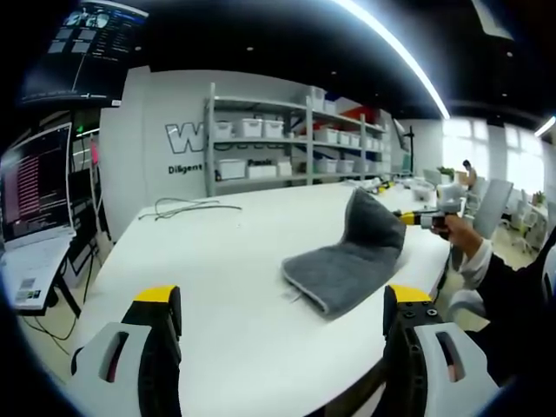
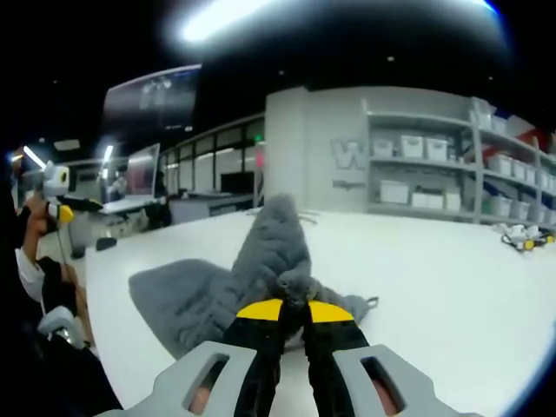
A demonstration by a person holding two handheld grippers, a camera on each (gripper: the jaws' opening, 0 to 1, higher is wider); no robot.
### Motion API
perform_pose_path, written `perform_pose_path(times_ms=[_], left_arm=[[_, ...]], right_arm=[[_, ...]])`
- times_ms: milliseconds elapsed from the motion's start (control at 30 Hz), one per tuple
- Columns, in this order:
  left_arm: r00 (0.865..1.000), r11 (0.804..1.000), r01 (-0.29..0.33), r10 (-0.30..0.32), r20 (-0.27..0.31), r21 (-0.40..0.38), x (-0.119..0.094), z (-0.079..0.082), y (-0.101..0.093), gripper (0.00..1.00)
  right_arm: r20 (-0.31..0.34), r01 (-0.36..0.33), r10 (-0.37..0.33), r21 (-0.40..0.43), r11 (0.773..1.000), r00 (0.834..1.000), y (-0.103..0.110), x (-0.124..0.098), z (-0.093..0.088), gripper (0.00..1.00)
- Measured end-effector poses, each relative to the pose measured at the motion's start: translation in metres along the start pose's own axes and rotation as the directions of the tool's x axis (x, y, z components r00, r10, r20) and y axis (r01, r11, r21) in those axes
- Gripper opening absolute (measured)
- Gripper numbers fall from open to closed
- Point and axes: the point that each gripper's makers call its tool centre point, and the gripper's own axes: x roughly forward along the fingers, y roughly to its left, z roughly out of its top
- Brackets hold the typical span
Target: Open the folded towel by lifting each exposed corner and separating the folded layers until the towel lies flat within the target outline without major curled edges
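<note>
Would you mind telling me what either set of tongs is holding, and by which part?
The right tongs are shut on the grey towel, pinching a lifted edge. The left tongs stand open, holding nothing.

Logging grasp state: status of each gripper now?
Left gripper: open, holding nothing.
Right gripper: shut on grey towel, one part lifted.

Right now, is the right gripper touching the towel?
Touching. The right gripper view shows the right gripper with jaws shut on a pinch of the grey towel, lifting it.
</note>
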Motion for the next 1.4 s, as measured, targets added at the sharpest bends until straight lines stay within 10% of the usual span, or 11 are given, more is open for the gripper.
perform_pose_path(times_ms=[1400], left_arm=[[1.0,1.0,0.001,-0.001,-0.016,0.004,0.003,-0.003,0.003,0.94]], right_arm=[[-0.031,0.021,-0.02,0.039,0.999,0.999,-0.004,-0.01,-0.018,0.05]])
